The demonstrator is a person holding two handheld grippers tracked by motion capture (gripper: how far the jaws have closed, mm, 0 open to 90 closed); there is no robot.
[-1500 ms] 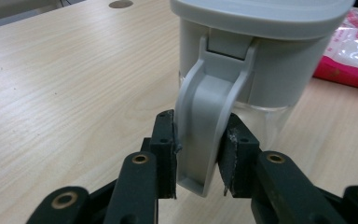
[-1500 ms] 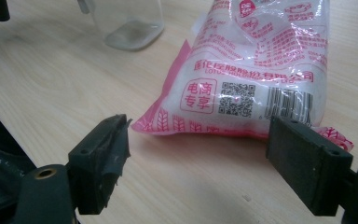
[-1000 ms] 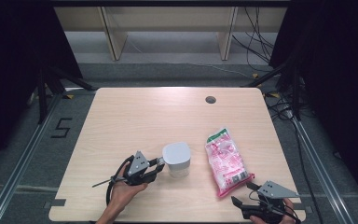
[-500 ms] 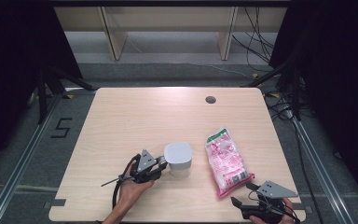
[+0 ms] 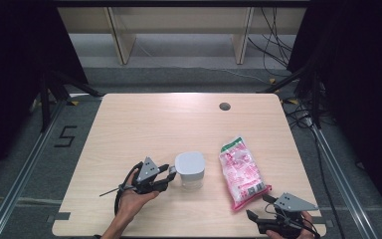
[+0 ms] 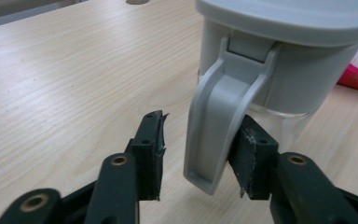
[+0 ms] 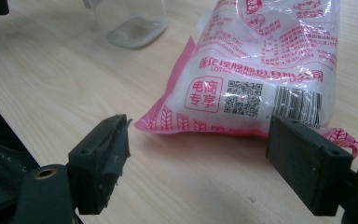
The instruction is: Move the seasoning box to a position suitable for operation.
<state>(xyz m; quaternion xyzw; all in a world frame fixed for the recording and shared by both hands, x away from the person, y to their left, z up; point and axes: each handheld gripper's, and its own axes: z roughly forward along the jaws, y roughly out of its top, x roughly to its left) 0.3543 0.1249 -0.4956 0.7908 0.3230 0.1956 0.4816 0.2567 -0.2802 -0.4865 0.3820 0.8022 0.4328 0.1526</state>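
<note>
A clear container (image 5: 189, 167) with a grey lid stands near the middle front of the wooden table. Its grey latch (image 6: 219, 126) hangs down between the jaws of my left gripper (image 5: 170, 172). The jaws have just been opening: the right pad (image 6: 254, 158) sits close by the latch, and the left pad (image 6: 150, 149) stands off with a gap. A pink and white bag (image 5: 241, 172) lies to the right of the container. My right gripper (image 5: 258, 206) rests open at the bag's near end, with the bag's (image 7: 261, 60) corner ahead of its jaws (image 7: 198, 154).
A round cable hole (image 5: 224, 106) is set in the table's far right. The front edge (image 5: 179, 234) runs just under both hands. Bare wood (image 5: 144, 124) stretches across the far and left parts. The container's base (image 7: 130, 23) stands beyond the bag.
The left gripper edged right toward the container, then eased back a little. Container, bag and right gripper have stayed where they were.
</note>
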